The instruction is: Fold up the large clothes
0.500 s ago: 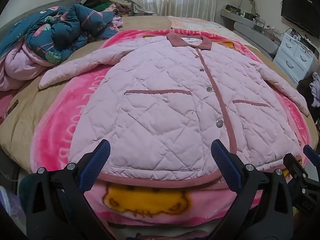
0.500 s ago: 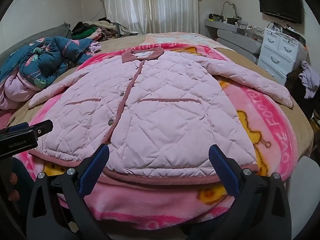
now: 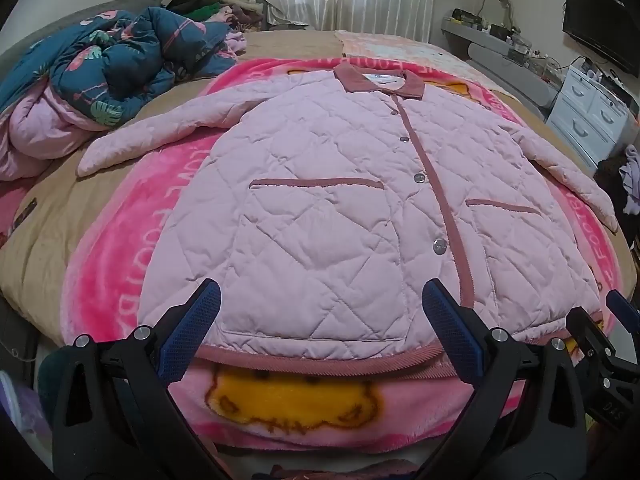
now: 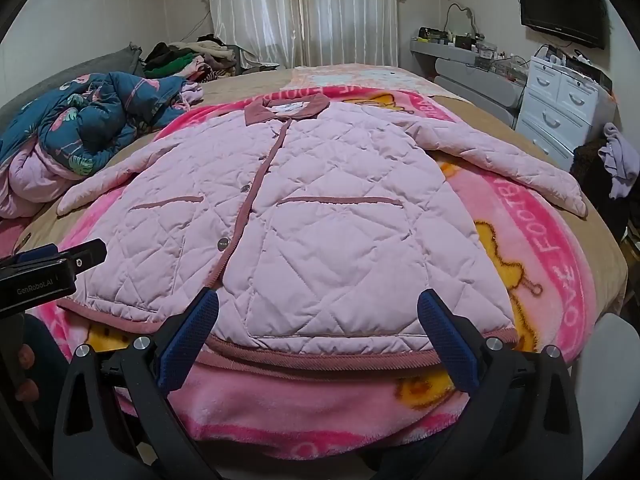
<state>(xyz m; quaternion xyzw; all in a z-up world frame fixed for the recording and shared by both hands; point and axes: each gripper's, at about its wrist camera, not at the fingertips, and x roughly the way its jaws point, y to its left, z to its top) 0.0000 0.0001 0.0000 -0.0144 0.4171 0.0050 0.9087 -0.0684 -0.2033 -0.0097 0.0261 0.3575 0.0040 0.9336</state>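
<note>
A pale pink quilted jacket (image 3: 340,216) (image 4: 320,216) with dusty-rose collar, placket and hem lies flat, buttoned, front up on a pink cartoon blanket (image 3: 120,248) (image 4: 552,240), both sleeves spread outward. My left gripper (image 3: 320,308) hovers wide open over the hem on the jacket's left half, nothing between its blue pads. My right gripper (image 4: 318,314) is equally open above the hem on the right half, holding nothing. In the right wrist view the left gripper's body (image 4: 44,276) shows at the left edge, with a hand (image 4: 26,372) below it.
A crumpled blue flamingo-print duvet (image 3: 120,60) and pink bedding lie at the bed's left. Piled clothes (image 4: 188,56) sit by the curtain. A white drawer unit (image 4: 560,108), a grey shelf and a wall TV (image 4: 560,8) stand on the right.
</note>
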